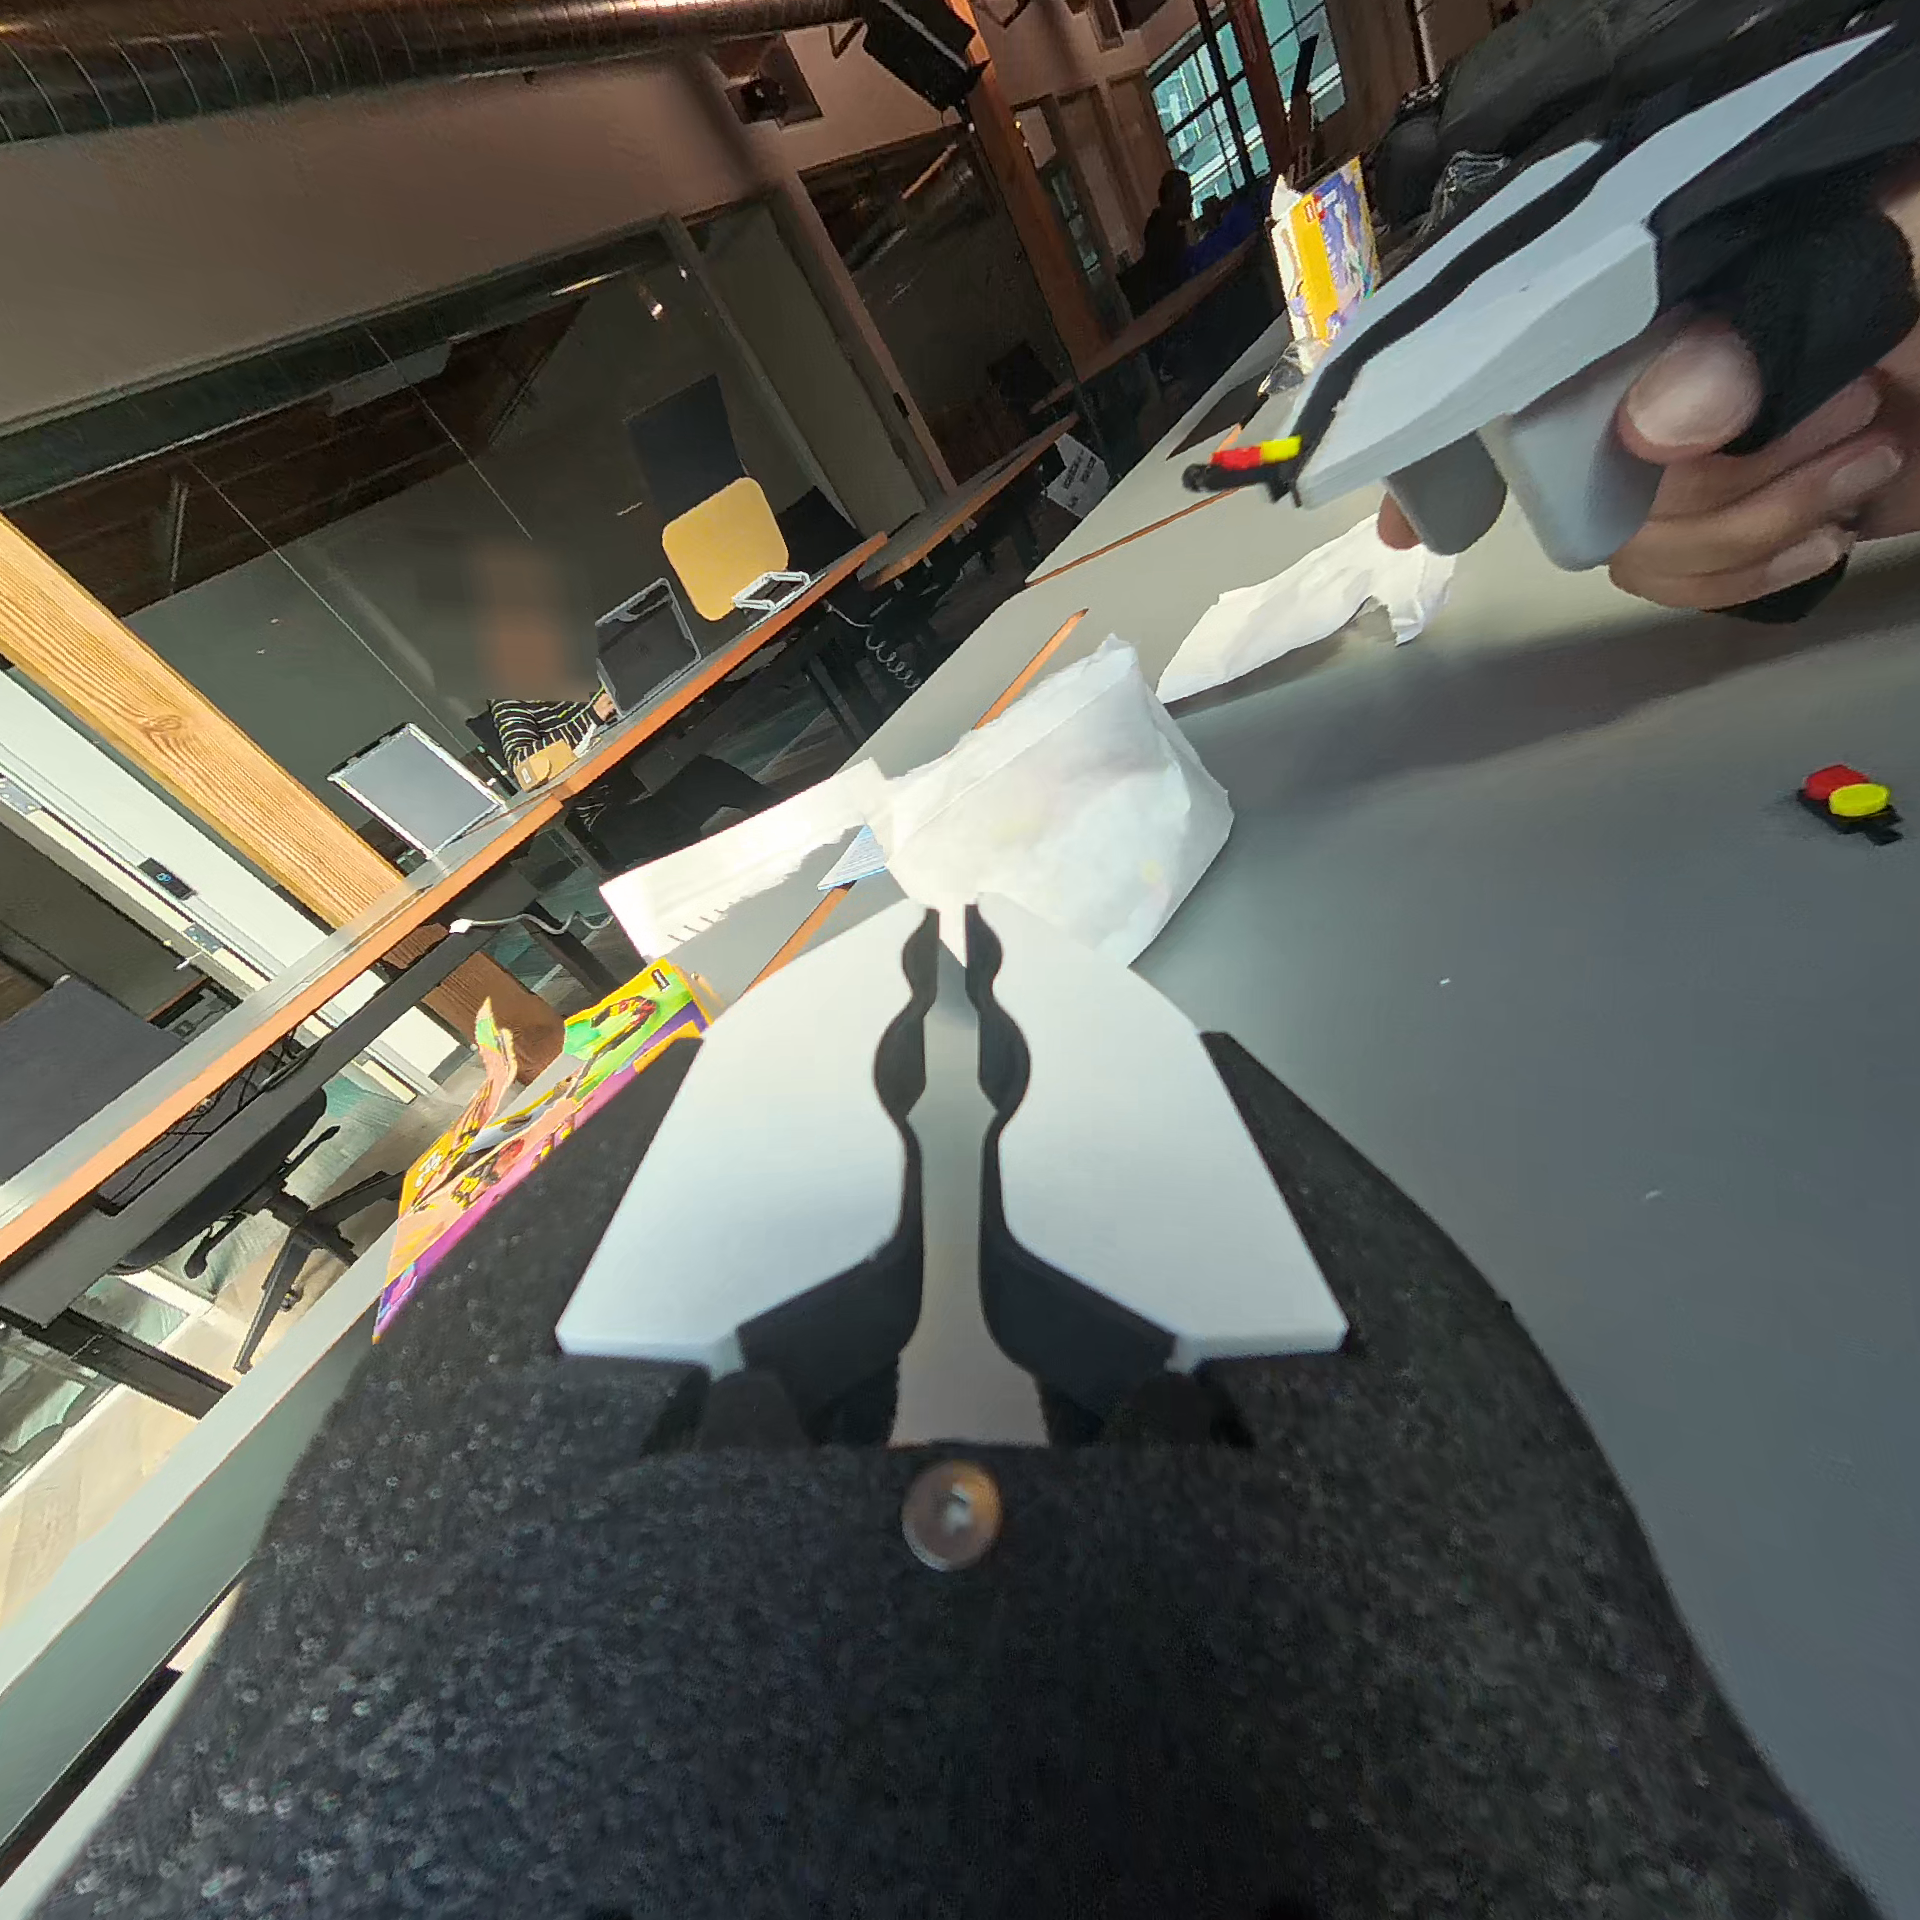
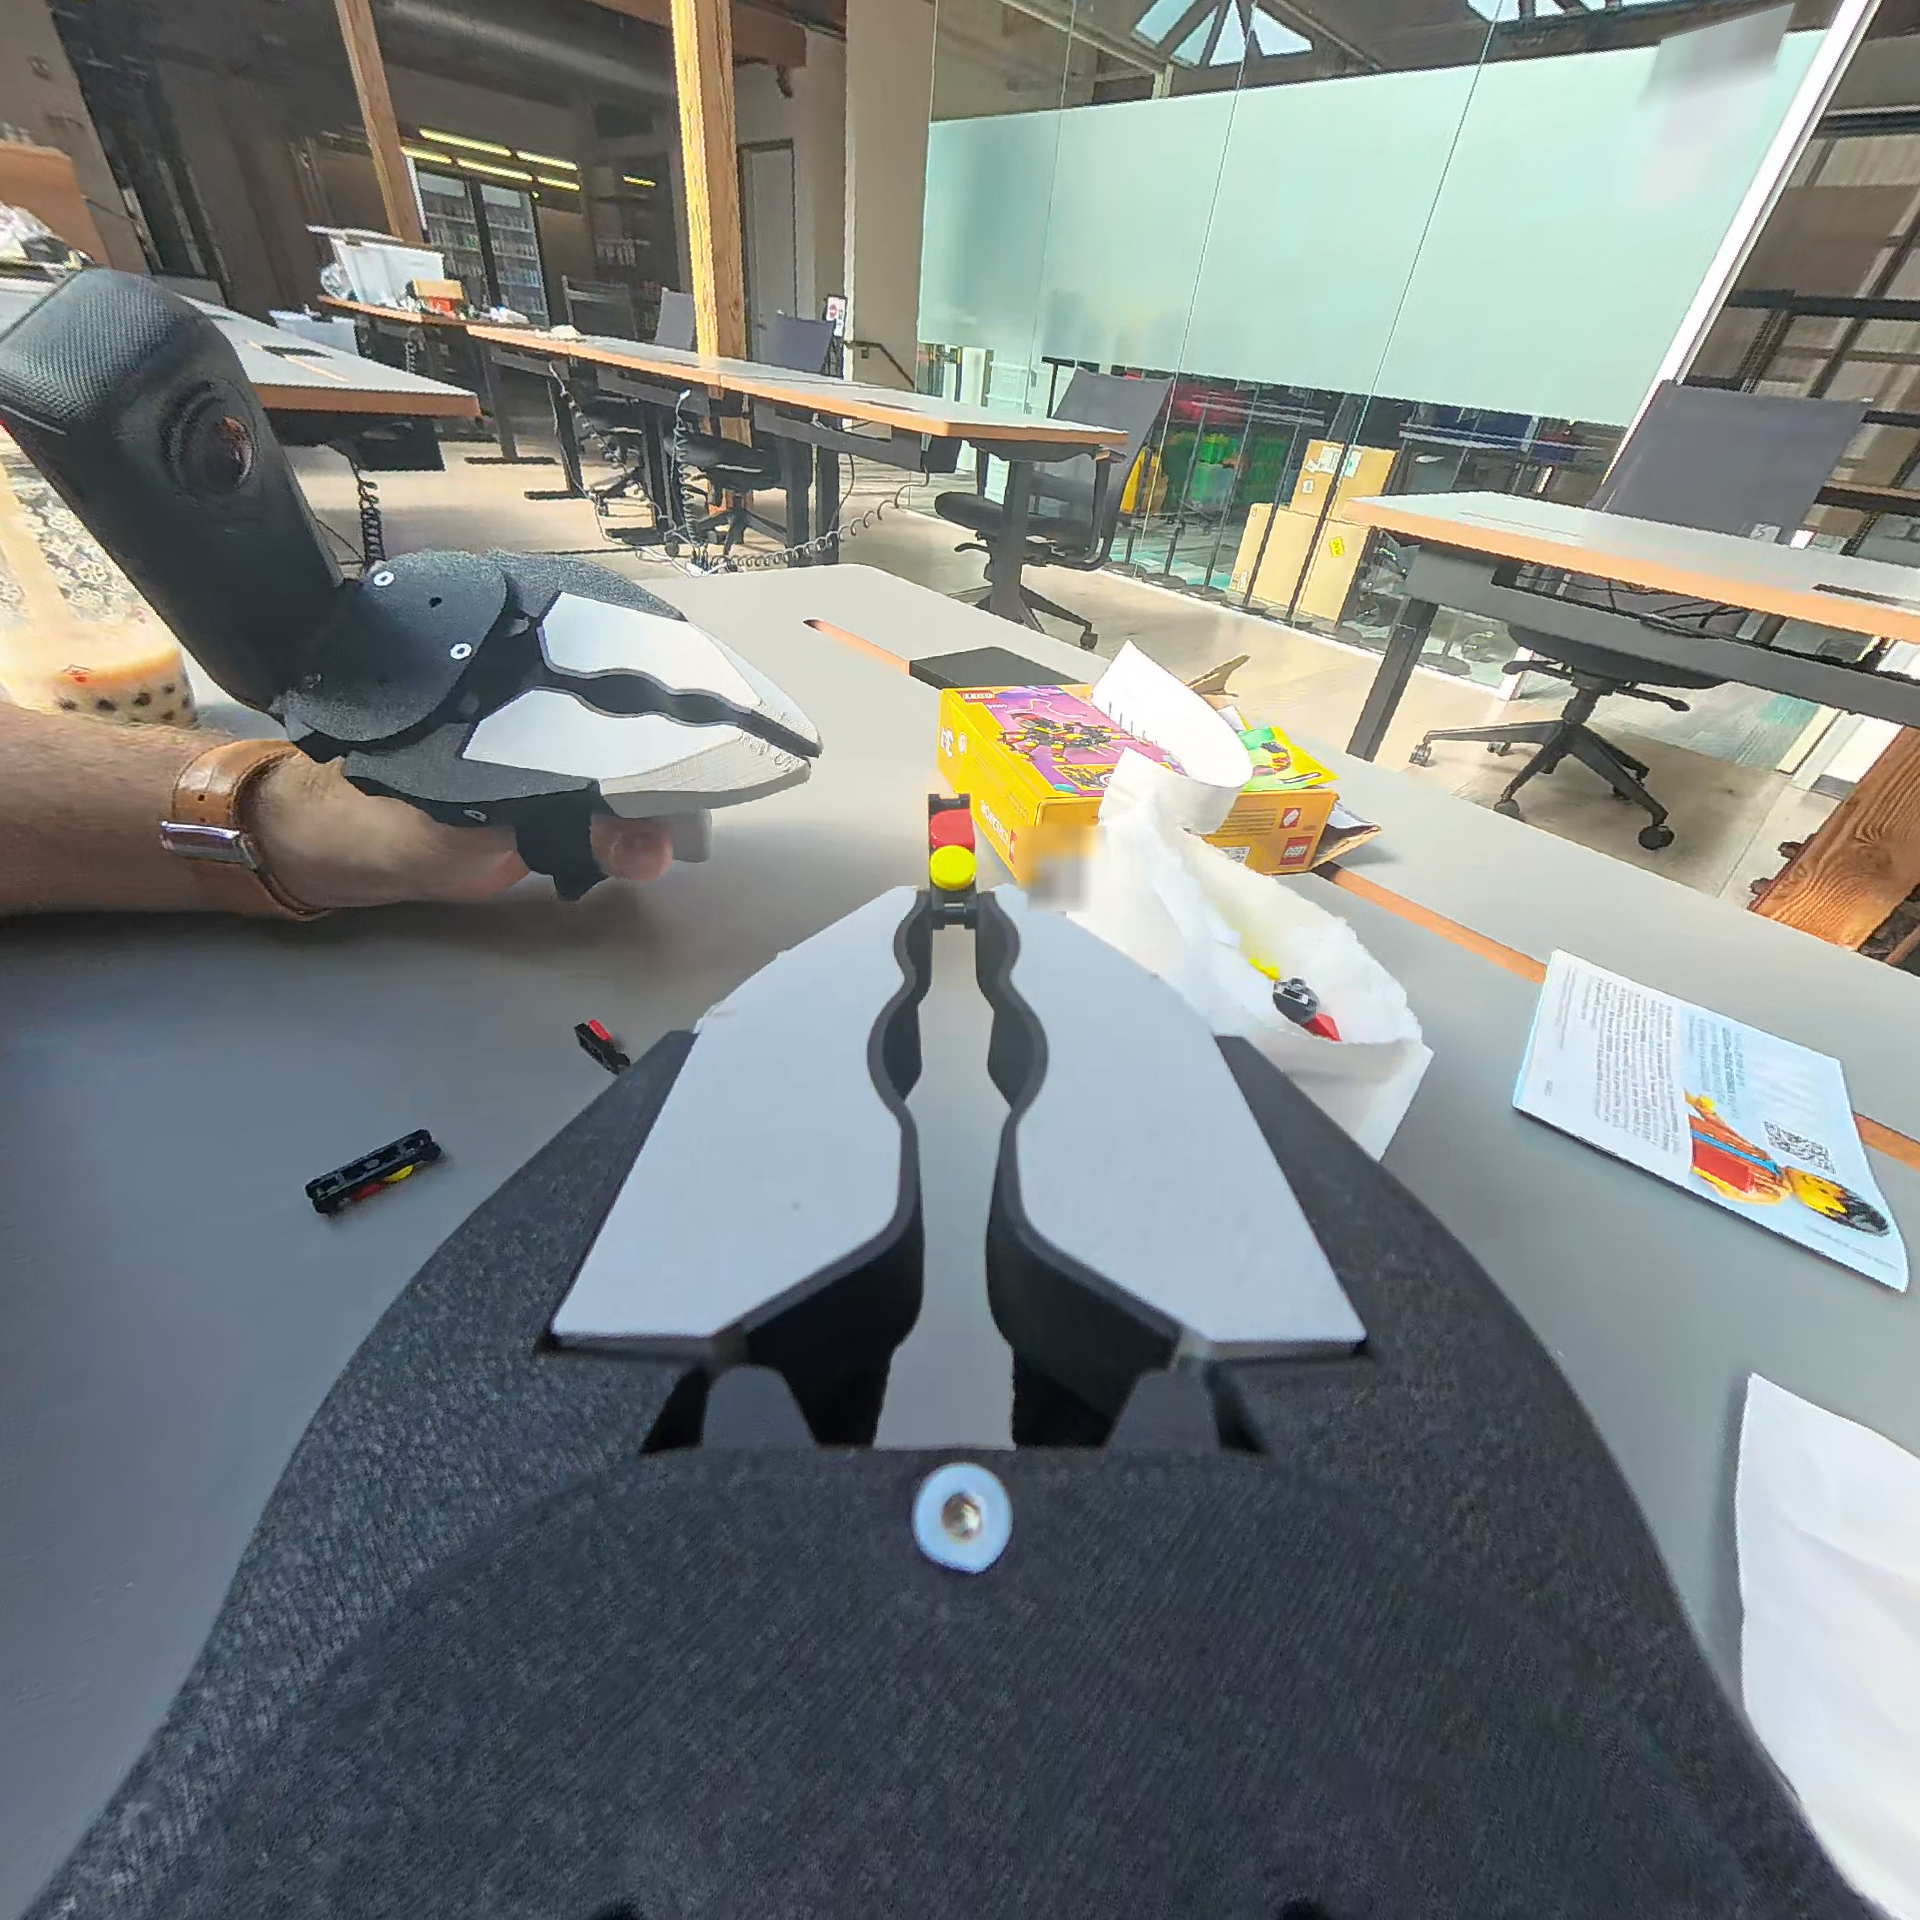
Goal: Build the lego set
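Note:
My right gripper (image 2: 954, 920) is shut on a small black lego assembly (image 2: 950, 857) topped with a yellow and a red round piece, held above the grey table (image 2: 208, 1039). In the left wrist view the right gripper (image 1: 1299, 468) is at the upper right with that assembly (image 1: 1247, 462) sticking out of its tips. My left gripper (image 1: 953, 925) is shut and empty, low over the table; it also shows in the right wrist view (image 2: 800, 753), to the left of the held assembly. A second black assembly (image 2: 374, 1169) (image 1: 1849, 800) and a small black-and-red piece (image 2: 601, 1042) lie on the table.
A white paper bag (image 2: 1247, 966) (image 1: 1060, 810) with loose pieces stands ahead, and a yellow lego box (image 2: 1039, 769) behind it. An instruction booklet (image 2: 1704, 1112) lies at the right, white paper (image 2: 1839, 1558) at the lower right. A drink cup (image 2: 94, 655) stands far left. Across from one pair of fingers to the other is roughly 11 cm.

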Tool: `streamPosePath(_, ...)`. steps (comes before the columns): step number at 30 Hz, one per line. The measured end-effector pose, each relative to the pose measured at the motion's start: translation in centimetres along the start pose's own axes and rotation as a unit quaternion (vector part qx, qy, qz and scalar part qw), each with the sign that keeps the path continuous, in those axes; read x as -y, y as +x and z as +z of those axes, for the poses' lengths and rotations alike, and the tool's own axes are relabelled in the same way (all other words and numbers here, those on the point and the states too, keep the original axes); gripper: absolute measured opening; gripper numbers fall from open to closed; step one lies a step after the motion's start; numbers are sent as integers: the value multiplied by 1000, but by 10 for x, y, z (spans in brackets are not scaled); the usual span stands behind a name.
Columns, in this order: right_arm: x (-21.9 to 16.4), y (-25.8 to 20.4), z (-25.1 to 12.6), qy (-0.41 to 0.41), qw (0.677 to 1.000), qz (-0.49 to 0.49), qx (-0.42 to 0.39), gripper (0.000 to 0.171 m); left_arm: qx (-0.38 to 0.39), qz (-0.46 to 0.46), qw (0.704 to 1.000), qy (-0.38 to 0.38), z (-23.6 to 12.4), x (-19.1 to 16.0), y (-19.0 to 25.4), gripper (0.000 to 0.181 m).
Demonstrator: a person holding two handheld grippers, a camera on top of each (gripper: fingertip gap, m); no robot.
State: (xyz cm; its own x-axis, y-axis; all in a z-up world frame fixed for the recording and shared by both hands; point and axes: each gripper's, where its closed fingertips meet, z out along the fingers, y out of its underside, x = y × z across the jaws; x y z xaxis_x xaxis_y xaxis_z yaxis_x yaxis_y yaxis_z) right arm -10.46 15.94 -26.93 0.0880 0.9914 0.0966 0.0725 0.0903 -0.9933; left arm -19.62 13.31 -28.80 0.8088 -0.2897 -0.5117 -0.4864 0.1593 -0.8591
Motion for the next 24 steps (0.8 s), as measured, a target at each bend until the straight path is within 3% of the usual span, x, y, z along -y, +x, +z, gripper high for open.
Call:
streamPosePath(5,3,4,-3,16,1000,17,0,8,-23,-51,998,6,0,-1,1,4)
streamPosePath(10,10,12,-14,45,998,45,-3,8,1,-107,994,17,-3,-4,-17,4)
streamPosePath(17,22,23,-25,96,991,95,5,8,3,-67,998,21,-3,0,-12,4)
streamPosePath(24,17,19,-21,82,993,88,11,8,5,-57,998,20,-3,0,-12,4)
